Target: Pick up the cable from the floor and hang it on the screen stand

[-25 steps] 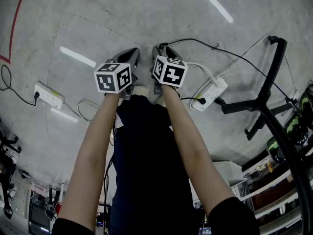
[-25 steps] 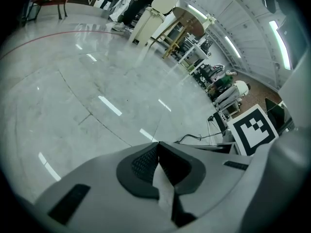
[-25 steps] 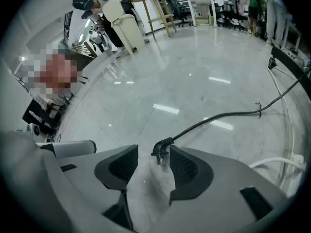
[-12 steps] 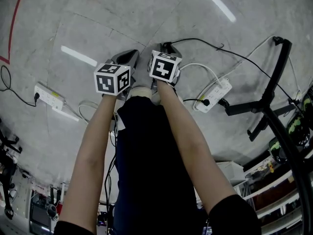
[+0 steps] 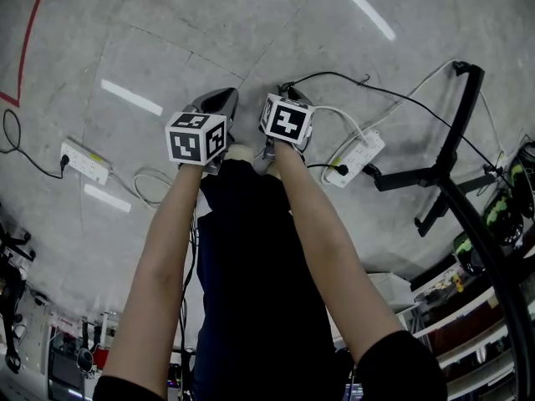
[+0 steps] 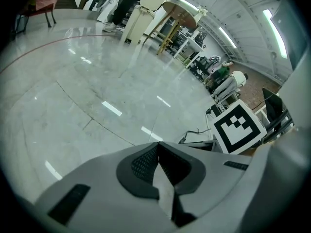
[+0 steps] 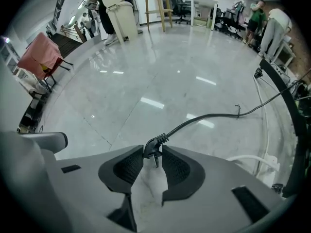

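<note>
A black cable (image 5: 330, 72) lies on the grey floor and runs right toward the black screen stand (image 5: 456, 132). Its plug (image 7: 150, 151) sits between the right gripper's (image 7: 151, 155) pads, which have just been closing and now touch it on both sides. This gripper (image 5: 284, 88) points steeply down at the floor. From the plug the cable (image 7: 209, 115) trails off to the right toward the stand (image 7: 290, 130). The left gripper (image 5: 219, 100) hangs just to the left, shut (image 6: 158, 147) with nothing in it.
A white power strip (image 5: 359, 159) with a white cord (image 5: 338, 115) lies right of the grippers. Another strip (image 5: 84, 161) lies at the left, near a red floor line (image 5: 29, 32). Shelving (image 5: 468, 307) crowds the lower right. Chairs and a bin (image 7: 116, 6) stand far off.
The right gripper's cube swung slightly left and back to the right by the cable's end. The left gripper has stayed about where it was.
</note>
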Available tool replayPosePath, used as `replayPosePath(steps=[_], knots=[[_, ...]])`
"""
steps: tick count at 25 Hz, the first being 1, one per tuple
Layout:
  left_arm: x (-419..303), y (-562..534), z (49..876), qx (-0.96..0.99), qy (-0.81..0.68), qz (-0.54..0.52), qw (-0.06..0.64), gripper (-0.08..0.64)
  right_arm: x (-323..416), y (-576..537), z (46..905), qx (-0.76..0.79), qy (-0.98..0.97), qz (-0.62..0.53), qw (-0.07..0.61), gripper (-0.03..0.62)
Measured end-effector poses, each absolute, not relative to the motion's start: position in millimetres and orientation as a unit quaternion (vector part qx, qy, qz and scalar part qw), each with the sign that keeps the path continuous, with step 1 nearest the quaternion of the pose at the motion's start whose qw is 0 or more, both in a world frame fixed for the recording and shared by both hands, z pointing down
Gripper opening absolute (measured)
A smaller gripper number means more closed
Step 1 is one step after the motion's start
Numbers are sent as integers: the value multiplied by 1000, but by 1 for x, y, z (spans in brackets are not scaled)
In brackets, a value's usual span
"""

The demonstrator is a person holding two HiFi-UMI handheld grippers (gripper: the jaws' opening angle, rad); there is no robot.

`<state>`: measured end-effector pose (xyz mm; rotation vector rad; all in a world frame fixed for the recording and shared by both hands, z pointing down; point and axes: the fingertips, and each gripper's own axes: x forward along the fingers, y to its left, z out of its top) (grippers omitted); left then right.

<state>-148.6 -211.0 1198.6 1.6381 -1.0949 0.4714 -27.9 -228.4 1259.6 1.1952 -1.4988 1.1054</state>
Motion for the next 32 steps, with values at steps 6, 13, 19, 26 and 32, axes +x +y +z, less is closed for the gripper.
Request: replayPosePath(steps=[6, 13, 19, 26, 32], knots=[[-153, -207, 1177, 672, -470, 200, 536, 8, -7, -221, 1239, 496, -580, 467, 446, 133], [-165, -213, 1148, 653, -492, 197, 541, 8, -1, -220, 1206, 483, -583, 471, 453, 130], [-156, -217, 1119, 659, -486, 198, 539, 8, -1, -222, 1176, 474, -594, 464, 455, 129], [-149, -223, 1080, 664, -483, 190, 539, 8, 0, -227, 1138, 476, -594, 458, 459, 127], [-152, -226, 1047, 665, -487, 187, 535, 8, -4, -236, 1098, 475, -616, 445, 444, 127]])
